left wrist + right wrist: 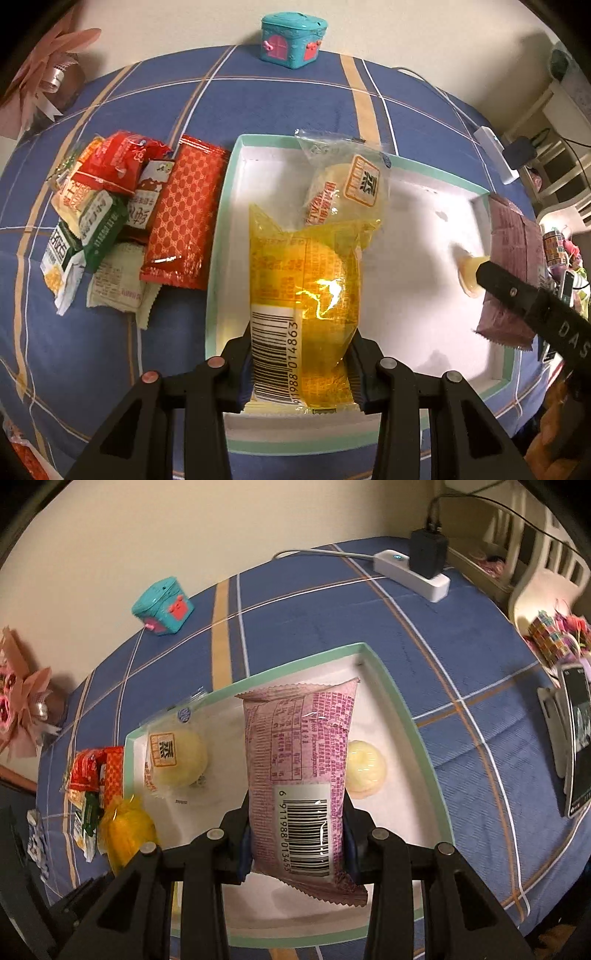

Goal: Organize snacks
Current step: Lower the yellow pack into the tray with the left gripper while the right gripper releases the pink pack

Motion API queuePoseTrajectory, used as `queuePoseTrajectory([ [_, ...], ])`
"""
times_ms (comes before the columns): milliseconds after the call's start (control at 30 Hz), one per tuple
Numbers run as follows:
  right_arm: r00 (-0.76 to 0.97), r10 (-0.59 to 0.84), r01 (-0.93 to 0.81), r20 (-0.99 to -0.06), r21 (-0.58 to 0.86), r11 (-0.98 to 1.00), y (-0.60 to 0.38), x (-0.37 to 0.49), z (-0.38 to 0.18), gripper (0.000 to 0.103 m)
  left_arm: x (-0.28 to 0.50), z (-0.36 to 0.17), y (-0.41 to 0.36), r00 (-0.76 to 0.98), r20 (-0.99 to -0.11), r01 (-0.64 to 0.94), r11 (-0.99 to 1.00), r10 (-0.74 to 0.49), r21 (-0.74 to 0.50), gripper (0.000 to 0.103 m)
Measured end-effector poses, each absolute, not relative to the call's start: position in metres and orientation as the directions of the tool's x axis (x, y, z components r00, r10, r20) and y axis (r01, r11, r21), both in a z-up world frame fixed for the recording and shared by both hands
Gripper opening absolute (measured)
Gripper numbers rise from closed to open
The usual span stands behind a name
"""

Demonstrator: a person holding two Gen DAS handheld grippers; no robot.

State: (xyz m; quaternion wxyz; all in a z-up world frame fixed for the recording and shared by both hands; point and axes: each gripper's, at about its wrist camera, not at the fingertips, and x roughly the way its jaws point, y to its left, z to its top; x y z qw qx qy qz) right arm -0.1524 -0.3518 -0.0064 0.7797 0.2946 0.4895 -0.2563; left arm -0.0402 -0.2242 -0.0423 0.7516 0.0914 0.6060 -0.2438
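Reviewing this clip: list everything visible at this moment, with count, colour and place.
Tray: 1, white with mint rim, centre of the table.
Yellow packet: 1, translucent yellow, held over the tray.
Purple packet: 1, pinkish purple, held over the tray.
Clear-wrapped bun: 1, pale yellow, in the tray's far left.
Small round cake: 1, pale yellow, in the tray, right side.
Snack pile: several packets, red, green and white, left of the tray.
Toy box: 1, teal and pink, far table edge.
Power strip: 1, white, black adapter plugged in, far right.
Tablecloth: 1, blue plaid.
Left gripper: black, shut on yellow packet.
Right gripper: black, shut on purple packet.
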Motion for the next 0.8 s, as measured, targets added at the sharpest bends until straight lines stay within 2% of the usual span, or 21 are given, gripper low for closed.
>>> queuePoseTrajectory([
  [567, 0.337, -0.096, 0.672, -0.937, 0.167, 0.722, -0.343, -0.137, -0.023, 0.04, -0.034, -0.045, -0.225, 0.158, -0.943, 0.512, 0.841, -0.293, -0.176, 0.044],
  [800, 0.322, -0.091, 0.677, -0.942, 0.162, 0.718, -0.344, -0.134, -0.028, 0.04, -0.034, -0.044, -0.224, 0.165, -0.942, 0.519, 0.838, -0.294, -0.171, 0.052],
])
